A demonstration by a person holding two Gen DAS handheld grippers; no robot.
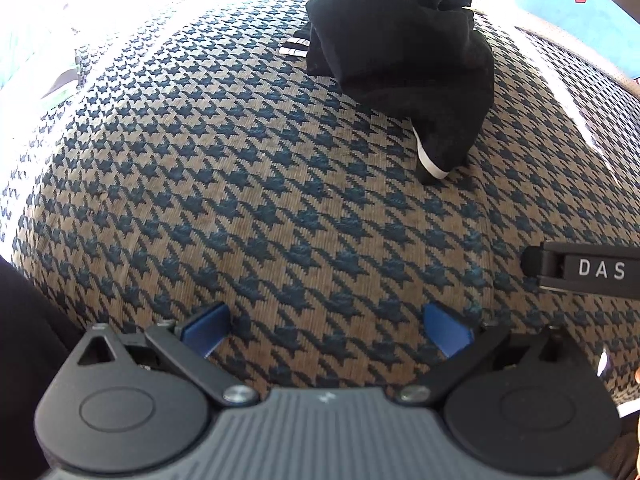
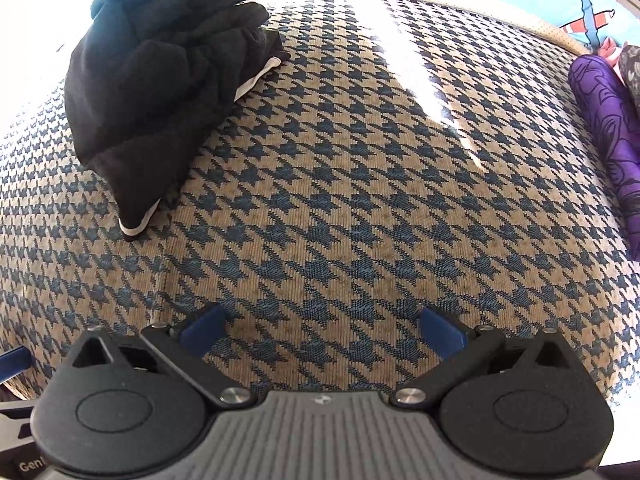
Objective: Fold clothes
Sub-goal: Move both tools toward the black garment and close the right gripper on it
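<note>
1. My left gripper (image 1: 326,332) is hovering over the patterned cover (image 1: 240,208), with the bundled garment (image 1: 404,60) lying on it ahead to the right.
2. From my right gripper (image 2: 322,330), that garment (image 2: 160,76) is lying ahead left.
3. A second cloth (image 2: 600,120) is sitting at the cover's right edge.

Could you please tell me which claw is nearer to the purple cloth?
Right. The purple cloth lies just past the right claw on its right; the left claw sits farther left and its view misses the cloth.

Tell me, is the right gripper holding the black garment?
No, the right gripper is open over bare houndstooth cover, apart from the black garment.
</note>
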